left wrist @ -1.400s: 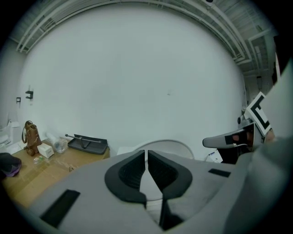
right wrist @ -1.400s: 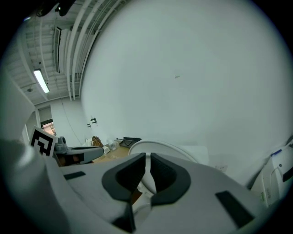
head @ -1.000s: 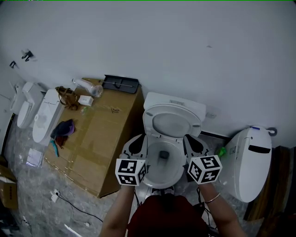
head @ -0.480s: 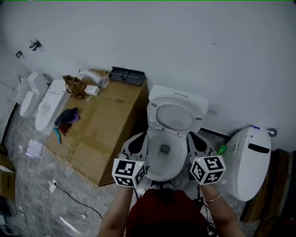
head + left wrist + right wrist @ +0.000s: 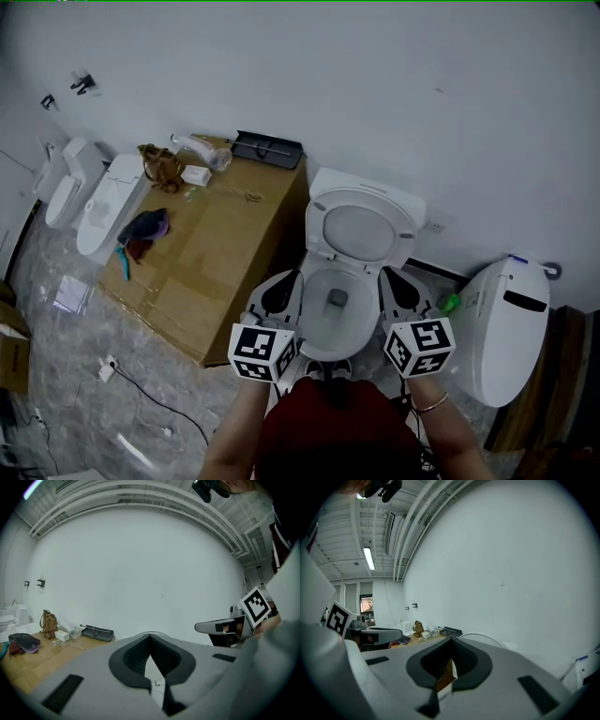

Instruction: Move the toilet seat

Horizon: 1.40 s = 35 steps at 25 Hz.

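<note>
A white toilet stands in the middle of the head view. Its seat (image 5: 363, 232) and lid are raised, leaning back toward the wall, and the bowl (image 5: 330, 314) lies bare below them. My left gripper (image 5: 276, 292) hangs beside the bowl's left rim and my right gripper (image 5: 401, 291) beside its right rim. Neither touches the toilet. Both are shut with nothing between the pads. In the left gripper view the jaws (image 5: 150, 638) meet, and the right gripper (image 5: 220, 627) shows off to the side. The right gripper view shows its own shut jaws (image 5: 451, 642).
A big cardboard box (image 5: 211, 258) sits against the toilet's left side. On it lie a black tray (image 5: 269, 148), a brown bag (image 5: 161, 167) and a purple cloth (image 5: 146, 228). More white toilets stand at the far left (image 5: 105, 214) and at the right (image 5: 506, 323). A cable (image 5: 141, 398) runs over the floor.
Both grippers have risen a little and drawn back from the bowl toward the person. The seat and lid stay raised. The head view has swung slightly, so the box shows further right.
</note>
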Each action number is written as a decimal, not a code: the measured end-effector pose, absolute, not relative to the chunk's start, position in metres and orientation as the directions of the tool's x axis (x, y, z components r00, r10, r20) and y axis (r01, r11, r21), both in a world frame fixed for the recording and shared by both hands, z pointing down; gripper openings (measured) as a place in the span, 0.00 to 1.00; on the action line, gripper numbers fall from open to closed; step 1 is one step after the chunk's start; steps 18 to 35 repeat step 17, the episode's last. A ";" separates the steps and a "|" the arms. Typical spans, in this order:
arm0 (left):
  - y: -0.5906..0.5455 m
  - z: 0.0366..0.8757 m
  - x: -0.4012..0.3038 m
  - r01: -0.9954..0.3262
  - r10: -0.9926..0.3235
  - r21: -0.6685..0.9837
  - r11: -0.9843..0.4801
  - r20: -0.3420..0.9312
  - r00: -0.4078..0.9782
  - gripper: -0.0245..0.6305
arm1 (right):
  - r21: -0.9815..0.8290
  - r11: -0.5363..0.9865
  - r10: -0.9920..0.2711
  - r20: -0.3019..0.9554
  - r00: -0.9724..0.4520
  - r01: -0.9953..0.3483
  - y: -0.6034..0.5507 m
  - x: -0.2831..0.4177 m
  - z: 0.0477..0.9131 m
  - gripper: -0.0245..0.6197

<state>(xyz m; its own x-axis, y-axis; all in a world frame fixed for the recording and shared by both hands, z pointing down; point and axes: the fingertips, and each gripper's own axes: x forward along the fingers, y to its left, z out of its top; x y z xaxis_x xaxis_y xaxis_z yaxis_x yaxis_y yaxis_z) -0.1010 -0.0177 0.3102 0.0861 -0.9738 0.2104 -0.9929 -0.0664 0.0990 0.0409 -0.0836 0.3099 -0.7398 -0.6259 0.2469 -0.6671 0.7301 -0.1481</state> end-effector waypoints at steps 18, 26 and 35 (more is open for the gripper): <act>0.000 0.307 -0.102 -0.994 -0.975 0.080 -0.079 0.203 0.094 0.08 | -0.101 0.735 -0.635 0.244 -0.733 -0.671 -0.056 0.032 0.310 0.06; 0.000 0.307 -0.102 -0.994 -0.975 0.080 -0.079 0.203 0.094 0.08 | -0.101 0.735 -0.635 0.244 -0.733 -0.671 -0.056 0.032 0.310 0.06; 0.000 0.307 -0.102 -0.994 -0.975 0.080 -0.079 0.203 0.094 0.08 | -0.101 0.735 -0.635 0.244 -0.733 -0.671 -0.056 0.032 0.310 0.06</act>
